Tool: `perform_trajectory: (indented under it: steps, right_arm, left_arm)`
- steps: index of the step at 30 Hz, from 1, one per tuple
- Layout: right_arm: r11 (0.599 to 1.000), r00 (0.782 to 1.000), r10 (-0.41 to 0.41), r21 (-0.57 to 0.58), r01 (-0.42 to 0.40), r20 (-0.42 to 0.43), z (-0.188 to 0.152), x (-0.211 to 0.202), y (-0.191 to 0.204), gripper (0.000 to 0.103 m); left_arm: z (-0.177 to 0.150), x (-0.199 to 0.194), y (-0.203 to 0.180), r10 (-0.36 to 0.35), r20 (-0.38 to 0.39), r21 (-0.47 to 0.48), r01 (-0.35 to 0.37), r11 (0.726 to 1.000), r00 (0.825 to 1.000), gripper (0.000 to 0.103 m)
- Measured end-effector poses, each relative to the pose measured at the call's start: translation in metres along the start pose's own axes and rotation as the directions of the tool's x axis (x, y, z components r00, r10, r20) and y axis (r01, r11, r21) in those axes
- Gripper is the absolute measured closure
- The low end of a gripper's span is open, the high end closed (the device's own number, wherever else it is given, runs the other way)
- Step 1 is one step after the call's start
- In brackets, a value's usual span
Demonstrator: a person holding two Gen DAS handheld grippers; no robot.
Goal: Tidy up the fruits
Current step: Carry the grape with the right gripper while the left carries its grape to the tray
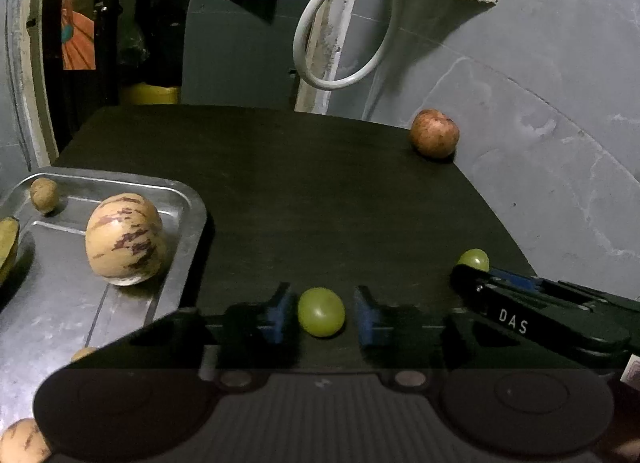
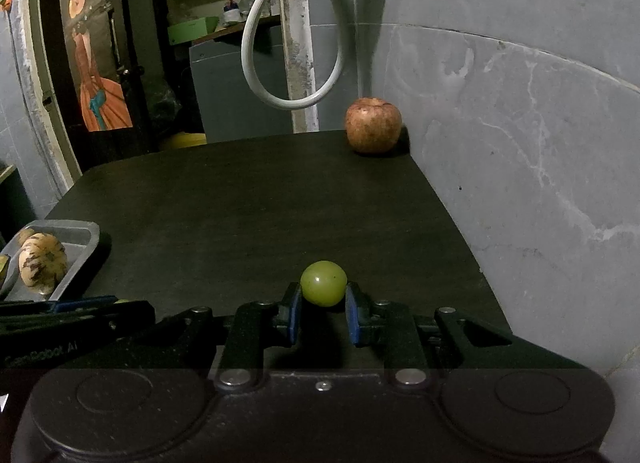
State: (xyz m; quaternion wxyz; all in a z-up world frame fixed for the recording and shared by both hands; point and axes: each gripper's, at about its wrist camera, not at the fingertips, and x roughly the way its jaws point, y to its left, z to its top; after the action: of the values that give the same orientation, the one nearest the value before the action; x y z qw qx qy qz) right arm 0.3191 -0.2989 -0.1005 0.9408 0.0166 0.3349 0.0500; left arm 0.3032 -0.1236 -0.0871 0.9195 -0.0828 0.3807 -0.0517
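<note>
A green grape lies on the dark table between the blue pads of my left gripper, with gaps on both sides; the jaws are open. My right gripper has its pads against a second green grape, which also shows in the left wrist view at the tip of the right gripper. A reddish apple sits at the table's far right corner, also seen in the left wrist view. A metal tray at left holds a striped cream melon.
The tray also holds a small brown fruit and a dark green piece. Another striped fruit lies at the lower left. A grey wall borders the table's right side. A white cable loop and cloth hang behind.
</note>
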Motion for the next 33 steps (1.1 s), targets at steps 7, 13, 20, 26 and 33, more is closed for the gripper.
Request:
perform_trajectory:
  steps: [7, 13, 20, 26, 33]
  right_arm:
    - [1.000, 1.000, 0.010, 0.000, -0.010, -0.011, -0.002, -0.005, 0.004, 0.079]
    - [1.000, 0.999, 0.025, -0.007, -0.025, -0.035, -0.008, -0.021, 0.013, 0.079]
    - [0.999, 0.999, 0.041, -0.005, -0.041, -0.034, -0.013, -0.047, 0.027, 0.079]
    - [0.999, 0.998, 0.053, 0.000, -0.053, -0.017, -0.013, -0.071, 0.041, 0.079]
    - [0.998, 0.998, 0.066, -0.007, -0.066, 0.004, -0.008, -0.091, 0.061, 0.078]
  left_arm:
    - [-0.005, -0.005, 0.001, -0.004, -0.001, -0.004, 0.004, 1.000, 1.000, 0.078]
    - [0.002, -0.012, 0.012, -0.054, -0.086, -0.087, 0.046, 0.995, 0.995, 0.078]
    - [0.006, -0.034, 0.027, -0.078, -0.114, -0.137, 0.062, 0.989, 0.990, 0.078]
    - [0.011, -0.055, 0.035, -0.095, -0.099, -0.143, 0.081, 0.986, 0.991, 0.078]
    - [0.023, -0.077, 0.048, -0.108, -0.065, -0.145, 0.097, 0.985, 0.992, 0.078]
